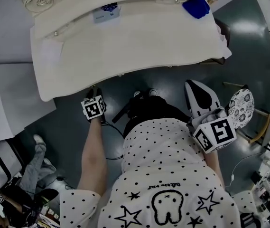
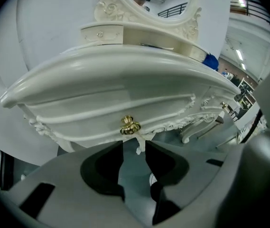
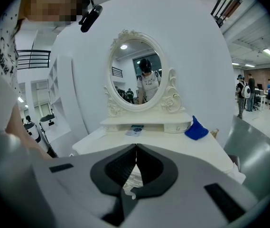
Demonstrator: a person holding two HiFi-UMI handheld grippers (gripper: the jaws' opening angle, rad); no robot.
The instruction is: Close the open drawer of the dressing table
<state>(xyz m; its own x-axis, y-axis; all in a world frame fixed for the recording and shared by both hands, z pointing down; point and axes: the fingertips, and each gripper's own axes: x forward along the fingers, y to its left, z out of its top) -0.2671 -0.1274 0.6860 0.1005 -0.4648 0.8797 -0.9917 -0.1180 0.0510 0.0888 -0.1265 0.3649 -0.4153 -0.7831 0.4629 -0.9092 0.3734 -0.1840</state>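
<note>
Surface (image 1: 149, 46) is smooth glossy cream paint, knob's (image 2: 129, 125) shiny brass-looking metal, blue cloth (image 1: 196, 6) looks soft, matt.

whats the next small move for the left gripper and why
Probably ease the left gripper forward and press on the drawer front beside the gold knob. Its jaws stand open and empty, with the knob just ahead and in line with the gap.

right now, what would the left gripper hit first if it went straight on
Most likely the drawer front, at or just below its gold knob, which sits right ahead of the open left gripper; depth is unclear.
</note>
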